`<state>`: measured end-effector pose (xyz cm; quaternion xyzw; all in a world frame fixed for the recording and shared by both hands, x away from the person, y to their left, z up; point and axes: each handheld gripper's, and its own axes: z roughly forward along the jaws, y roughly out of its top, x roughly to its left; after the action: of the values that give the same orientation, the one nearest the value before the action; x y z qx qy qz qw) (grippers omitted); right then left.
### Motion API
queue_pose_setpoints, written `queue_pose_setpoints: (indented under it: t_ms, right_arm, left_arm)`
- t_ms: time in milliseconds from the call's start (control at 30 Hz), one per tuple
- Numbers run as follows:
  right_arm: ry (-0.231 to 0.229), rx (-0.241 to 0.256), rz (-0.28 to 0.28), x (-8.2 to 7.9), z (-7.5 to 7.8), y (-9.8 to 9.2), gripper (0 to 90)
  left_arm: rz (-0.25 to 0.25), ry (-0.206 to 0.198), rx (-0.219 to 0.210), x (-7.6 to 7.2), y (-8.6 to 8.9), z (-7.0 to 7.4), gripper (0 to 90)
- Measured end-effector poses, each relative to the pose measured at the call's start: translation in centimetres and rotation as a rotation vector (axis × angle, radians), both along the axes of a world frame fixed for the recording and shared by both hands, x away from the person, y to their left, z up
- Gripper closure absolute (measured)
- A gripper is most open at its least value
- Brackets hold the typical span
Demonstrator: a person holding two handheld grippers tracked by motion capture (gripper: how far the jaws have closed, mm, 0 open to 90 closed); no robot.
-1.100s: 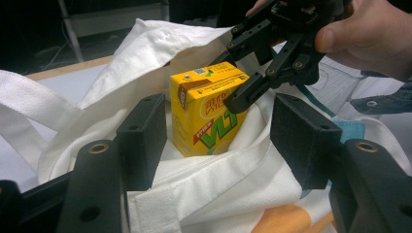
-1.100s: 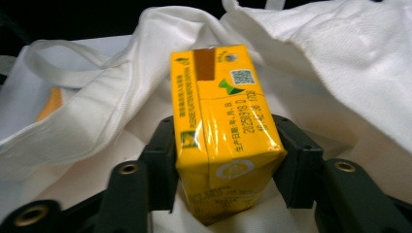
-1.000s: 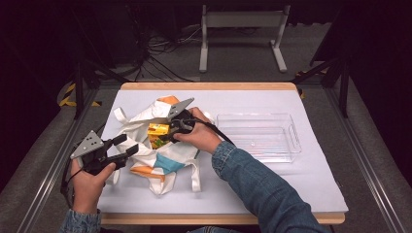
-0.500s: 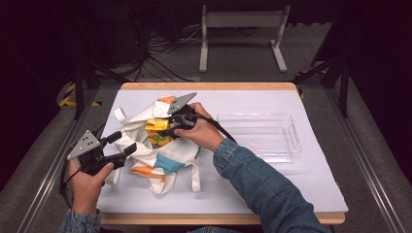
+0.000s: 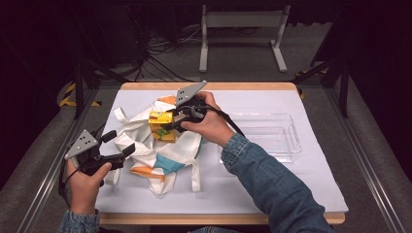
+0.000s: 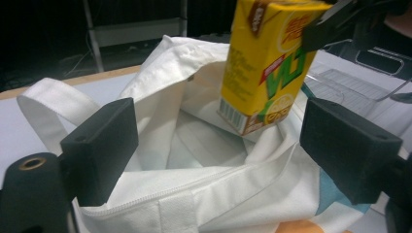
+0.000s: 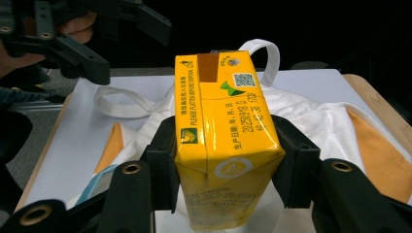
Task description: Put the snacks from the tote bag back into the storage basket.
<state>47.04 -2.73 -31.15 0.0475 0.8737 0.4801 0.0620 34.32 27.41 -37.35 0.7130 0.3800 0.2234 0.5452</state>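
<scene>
Looks about midway: yellow drink carton [image 7: 226, 141] clamped between the right gripper [image 7: 226, 160] jaws just above the white tote bag [image 6: 194, 189] mouth, left gripper [image 6: 233, 145] jaws wide around the near rim, clear tray [image 5: 272, 136] empty on the counter [image 5: 316, 174].

Lab or recording studio: dark surrounds, tangled black floor cables [image 5: 160, 53], wooden table under white sheet [image 5: 272, 189], grey metal stand [image 5: 240, 29].
</scene>
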Motion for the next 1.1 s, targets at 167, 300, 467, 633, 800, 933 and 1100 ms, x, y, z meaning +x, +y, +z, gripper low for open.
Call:
queue_pose_setpoints:
  t_ms: [167,300,467,633,800,933,1100]
  right_arm:
    - [-0.014,0.000,0.012,-0.5,0.9,-1.0,51.7]
    - [-0.013,0.025,0.014,-0.8,2.0,-2.2,51.7]
    - [-0.026,0.037,0.006,-1.2,3.0,-3.7,51.7]
    - [-0.028,0.031,0.001,-1.5,3.7,-5.0,51.7]
    - [-0.039,0.035,-0.006,-2.0,4.6,-6.8,51.7]
    - [-0.039,0.036,-0.012,-2.1,4.8,-7.6,51.6]
    - [-0.040,0.048,-0.029,-2.4,5.2,-9.3,51.6]
  left_arm:
    - [-0.003,0.000,-0.001,0.0,-0.1,0.0,11.4]
    - [-0.003,0.004,-0.001,0.1,0.0,0.0,9.4]
    - [-0.001,0.010,0.002,0.1,0.0,-0.1,7.0]
    - [0.021,0.018,0.005,0.1,0.0,-0.1,2.5]
    - [-0.035,0.012,0.026,0.1,0.0,-0.2,0.3]
    - [-0.037,0.015,0.021,0.1,0.1,-0.2,0.5]
    - [-0.030,0.008,0.017,-0.1,0.1,-0.1,0.3]
